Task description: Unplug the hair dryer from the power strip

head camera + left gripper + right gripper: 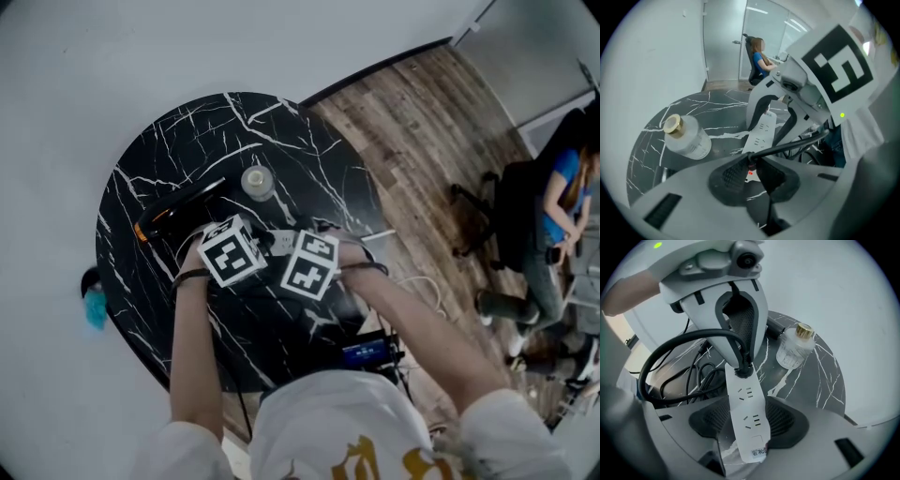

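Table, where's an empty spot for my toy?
The far rim of the table behind the bottle is bare, and so is the left edge below the hair dryer. The middle is crowded: the left gripper pinches the plug, the right gripper clamps the power strip, and cords pile beside them.

**Markings and Print in View**

Black-and-white square marker patterns, without letters, cover the left cube [231, 251] on the left gripper [751, 171] and the right cube [309, 265] on the right gripper [746, 423]. The white power strip [745, 399] carries a small printed label [758, 453] at its near end. Its characters, possibly Chinese, are too small to read.
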Tool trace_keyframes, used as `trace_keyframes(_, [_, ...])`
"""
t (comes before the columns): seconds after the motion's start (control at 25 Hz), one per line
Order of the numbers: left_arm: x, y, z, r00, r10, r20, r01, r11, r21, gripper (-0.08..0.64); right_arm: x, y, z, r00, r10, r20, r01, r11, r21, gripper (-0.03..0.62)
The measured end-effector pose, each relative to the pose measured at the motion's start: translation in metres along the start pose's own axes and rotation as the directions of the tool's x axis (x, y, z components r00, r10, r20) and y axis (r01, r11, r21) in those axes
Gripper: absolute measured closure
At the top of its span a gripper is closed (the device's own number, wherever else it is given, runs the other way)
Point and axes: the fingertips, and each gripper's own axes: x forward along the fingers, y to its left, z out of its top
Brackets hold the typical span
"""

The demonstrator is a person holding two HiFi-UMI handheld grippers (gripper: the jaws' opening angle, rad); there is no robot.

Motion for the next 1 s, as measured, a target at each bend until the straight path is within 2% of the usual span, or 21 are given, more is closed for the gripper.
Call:
trace_keyframes(0.08, [0.0009,-0.0016,0.0014,1.000,-0.010,0.008,0.010,1.000,-0.004,0.511,0.0003,-0.0007,0.0003,1.000,-0.001,-0.003,0.001,1.000,0.005,0.353])
trace_keyframes(0.2, [0.0014,-0.0075,-0.0023,0.998,0.039,-0.047,-0.037,0.998,0.041,0.511,0.0004,-0.0001,0.0025,1.000,0.005,-0.008,-0.005,1.000,0.004,0.353])
trace_keyframes(0.32, [0.0007,-0.0042,-0.0037,0.999,-0.033,0.003,0.033,0.999,-0.028,0.511,0.0003,-0.0009,0.0018,1.000,-0.007,-0.007,0.007,1.000,-0.007,0.353])
trace_keyframes(0.4, [-0.0015,-0.0009,-0.0014,0.998,-0.062,0.024,0.063,0.997,-0.048,0.509,0.0003,-0.0023,0.0010,1.000,-0.010,-0.006,0.010,1.000,-0.005,0.353])
trace_keyframes(0.52, [-0.0013,-0.0061,-0.0005,1.000,0.011,-0.024,-0.010,1.000,0.017,0.509,0.0009,-0.0013,0.0013,1.000,-0.008,-0.008,0.008,1.000,0.000,0.351])
trace_keyframes(0.6, [-0.0002,-0.0082,-0.0017,0.999,0.037,-0.025,-0.036,0.999,0.034,0.511,0.0013,0.0002,0.0016,1.000,-0.004,-0.007,0.004,1.000,-0.003,0.351])
trace_keyframes(0.72, [-0.0001,-0.0052,-0.0014,1.000,0.008,0.024,-0.008,1.000,-0.003,0.509,0.0015,-0.0002,0.0009,1.000,-0.003,-0.008,0.003,1.000,-0.002,0.350])
trace_keyframes(0.8, [-0.0002,-0.0017,-0.0028,1.000,-0.011,0.019,0.011,1.000,-0.007,0.509,0.0019,-0.0005,0.0014,1.000,-0.004,-0.013,0.004,1.000,-0.009,0.348])
trace_keyframes(0.92, [-0.0033,0.0013,-0.0019,0.996,-0.083,0.030,0.083,0.996,-0.018,0.509,0.0017,-0.0003,0.0014,1.000,-0.006,0.002,0.006,1.000,-0.006,0.348])
trace_keyframes(1.0, [-0.0045,-0.0026,0.0021,0.999,-0.048,0.003,0.048,0.998,0.028,0.509,0.0022,-0.0008,0.0013,1.000,-0.004,0.001,0.004,1.000,0.002,0.348])
